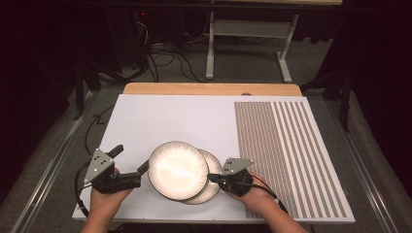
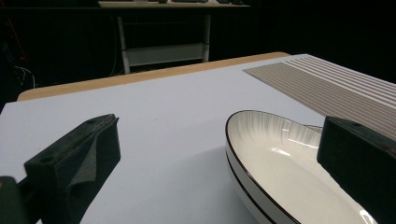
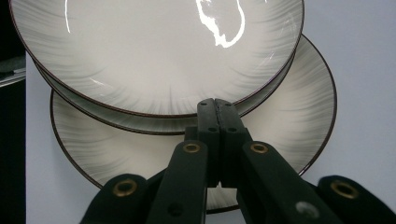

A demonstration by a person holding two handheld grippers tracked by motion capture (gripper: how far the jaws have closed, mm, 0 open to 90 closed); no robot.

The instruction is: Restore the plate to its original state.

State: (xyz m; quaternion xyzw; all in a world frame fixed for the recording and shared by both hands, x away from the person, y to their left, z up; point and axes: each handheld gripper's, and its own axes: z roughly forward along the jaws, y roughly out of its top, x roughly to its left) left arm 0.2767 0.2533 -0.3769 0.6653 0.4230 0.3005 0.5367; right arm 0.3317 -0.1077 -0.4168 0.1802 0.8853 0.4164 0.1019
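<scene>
Two white plates with grey streaks and dark rims lie near the table's front edge. The upper plate (image 1: 177,170) (image 3: 159,51) (image 2: 280,168) lies partly over the lower plate (image 1: 215,190) (image 3: 289,116). My right gripper (image 1: 212,177) (image 3: 215,105) is shut, pad against pad. Its tips sit at the upper plate's right rim, just above the lower plate, and grip nothing. My left gripper (image 1: 130,158) (image 2: 219,135) stands wide open at the upper plate's left side. One finger (image 1: 143,168) is close to that rim, and nothing is between the jaws.
The white board (image 1: 160,116) covers most of the table, with a brown-and-white striped area (image 1: 286,150) on its right. A wooden table edge (image 1: 209,89) runs along the back. Beyond it are a metal frame (image 1: 248,34) and cables on the floor.
</scene>
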